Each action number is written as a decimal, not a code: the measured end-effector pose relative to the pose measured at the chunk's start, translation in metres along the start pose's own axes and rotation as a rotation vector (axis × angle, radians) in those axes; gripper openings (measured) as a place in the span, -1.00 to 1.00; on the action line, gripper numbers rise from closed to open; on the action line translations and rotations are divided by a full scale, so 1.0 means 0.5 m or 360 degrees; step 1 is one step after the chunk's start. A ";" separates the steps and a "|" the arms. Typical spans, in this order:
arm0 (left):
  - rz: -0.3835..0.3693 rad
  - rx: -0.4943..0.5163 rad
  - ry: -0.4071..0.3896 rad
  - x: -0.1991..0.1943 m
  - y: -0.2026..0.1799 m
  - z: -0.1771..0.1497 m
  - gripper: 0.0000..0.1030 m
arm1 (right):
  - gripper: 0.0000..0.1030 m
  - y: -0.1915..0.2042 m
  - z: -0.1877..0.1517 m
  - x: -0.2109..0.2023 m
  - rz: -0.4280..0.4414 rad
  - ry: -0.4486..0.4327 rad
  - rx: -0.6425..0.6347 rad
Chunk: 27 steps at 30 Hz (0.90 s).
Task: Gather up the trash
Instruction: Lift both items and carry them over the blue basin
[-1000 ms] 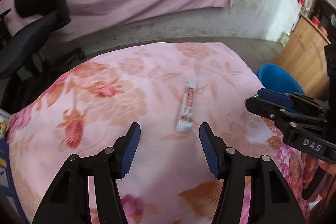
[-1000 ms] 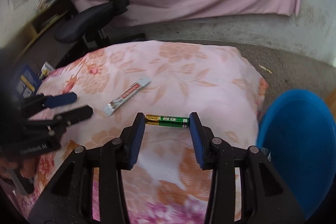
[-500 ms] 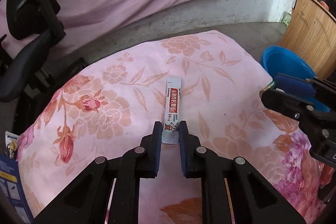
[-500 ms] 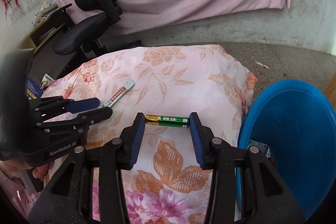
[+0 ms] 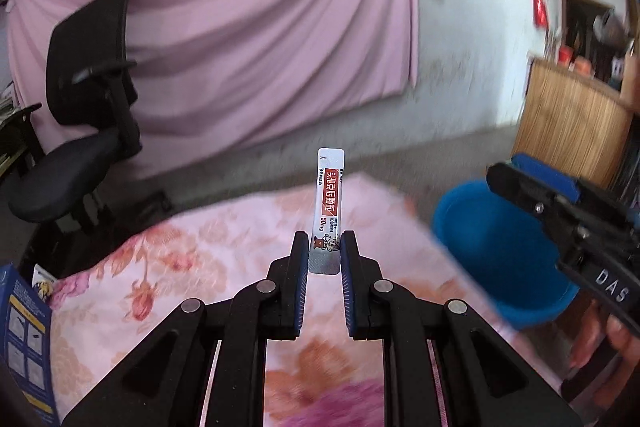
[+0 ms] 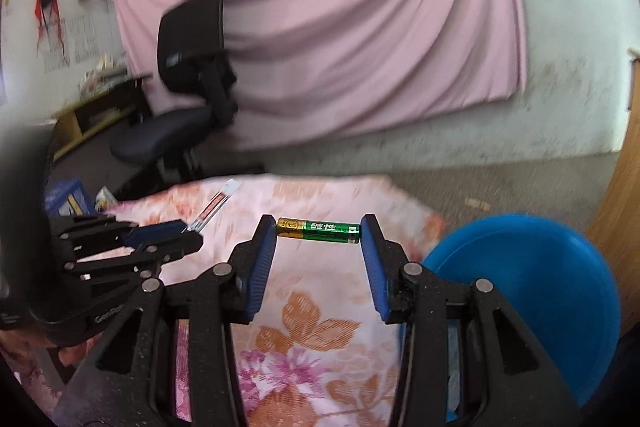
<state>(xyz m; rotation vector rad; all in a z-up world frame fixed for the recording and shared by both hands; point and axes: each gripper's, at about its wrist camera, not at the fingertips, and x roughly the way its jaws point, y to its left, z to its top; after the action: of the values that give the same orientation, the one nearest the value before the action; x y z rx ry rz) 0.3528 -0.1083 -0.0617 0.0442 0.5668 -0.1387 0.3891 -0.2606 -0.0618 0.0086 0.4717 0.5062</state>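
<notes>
Trash was in both grips and off the tabletop (image 6: 320, 311): the left tongs (image 5: 324, 253), whose jaws had just been closing, pinched the lower end of a sachet (image 5: 329, 205) that stood up from them, while the right tongs (image 6: 319, 231) stood about half open with a battery (image 6: 318, 228) clamped end to end between the pads. Both pieces looked lifted clear of the floral cloth, so the pickup step seemed finished and the carry to the blue bin (image 6: 532, 283) was in hand. That bin sat off the tabletop's right edge, just beside the right tongs and lower than them. The next move probably called for swinging each load over the bin's open mouth and widening the jaws only once past its rim; the battery, held by its ends alone, could slip if the grip eased early. In the left view the right tongs (image 5: 520, 173) lay between the sachet and the bin (image 5: 492, 239), so the two would likely need to go in turn. Open floor lay beyond the tabletop's far edge, with a chair (image 5: 76, 131) well off to the left.
</notes>
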 end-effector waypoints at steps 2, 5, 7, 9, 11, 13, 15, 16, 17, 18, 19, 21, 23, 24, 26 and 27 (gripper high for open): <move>-0.0012 -0.0014 -0.0109 -0.021 -0.018 0.021 -0.75 | 0.37 -0.008 0.007 -0.033 -0.0047 -0.0125 -0.0003; -0.0038 -0.0012 -0.0248 -0.049 -0.042 0.049 -0.75 | 0.37 -0.021 0.015 -0.078 -0.0090 -0.0287 0.0012; -0.0060 0.0004 -0.0319 -0.063 -0.059 0.065 -0.75 | 0.37 -0.032 0.018 -0.111 -0.0136 -0.0400 0.0023; -0.0081 0.0040 -0.0397 -0.077 -0.086 0.078 -0.75 | 0.37 -0.042 0.018 -0.137 -0.0189 -0.0480 0.0020; -0.0117 0.0082 -0.0462 -0.085 -0.112 0.088 -0.75 | 0.37 -0.055 0.016 -0.160 -0.0239 -0.0542 0.0033; -0.0148 0.0129 -0.0513 -0.093 -0.136 0.093 -0.75 | 0.37 -0.072 0.011 -0.181 -0.0309 -0.0597 0.0056; -0.0191 0.0179 -0.0535 -0.101 -0.164 0.096 -0.75 | 0.37 -0.087 0.007 -0.198 -0.0377 -0.0647 0.0073; -0.0215 0.0208 -0.0546 -0.100 -0.180 0.099 -0.75 | 0.37 -0.094 0.007 -0.205 -0.0406 -0.0664 0.0088; -0.0235 0.0233 -0.0551 -0.099 -0.194 0.102 -0.75 | 0.37 -0.107 0.006 -0.214 -0.0435 -0.0684 0.0116; -0.0254 0.0248 -0.0552 -0.100 -0.205 0.102 -0.75 | 0.37 -0.114 0.005 -0.224 -0.0457 -0.0697 0.0136; -0.0278 0.0257 -0.0547 -0.096 -0.214 0.103 -0.75 | 0.37 -0.122 0.005 -0.230 -0.0482 -0.0702 0.0155; -0.0313 0.0270 -0.0536 -0.087 -0.229 0.103 -0.75 | 0.37 -0.150 -0.002 -0.244 -0.0527 -0.0704 0.0211; -0.0338 0.0286 -0.0529 -0.079 -0.244 0.103 -0.75 | 0.37 -0.170 -0.006 -0.248 -0.0551 -0.0687 0.0268; -0.0350 0.0291 -0.0524 -0.077 -0.254 0.101 -0.75 | 0.37 -0.181 -0.009 -0.250 -0.0558 -0.0669 0.0296; -0.0369 0.0304 -0.0499 -0.066 -0.267 0.101 -0.75 | 0.37 -0.203 -0.015 -0.246 -0.0556 -0.0620 0.0360; -0.0373 0.0310 -0.0485 -0.062 -0.273 0.098 -0.75 | 0.37 -0.211 -0.018 -0.246 -0.0558 -0.0604 0.0386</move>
<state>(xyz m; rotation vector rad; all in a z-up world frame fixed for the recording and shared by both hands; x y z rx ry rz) 0.3336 -0.2436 -0.0041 0.1436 0.2510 -0.4211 0.3396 -0.4119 -0.0294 0.2470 0.1527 0.0943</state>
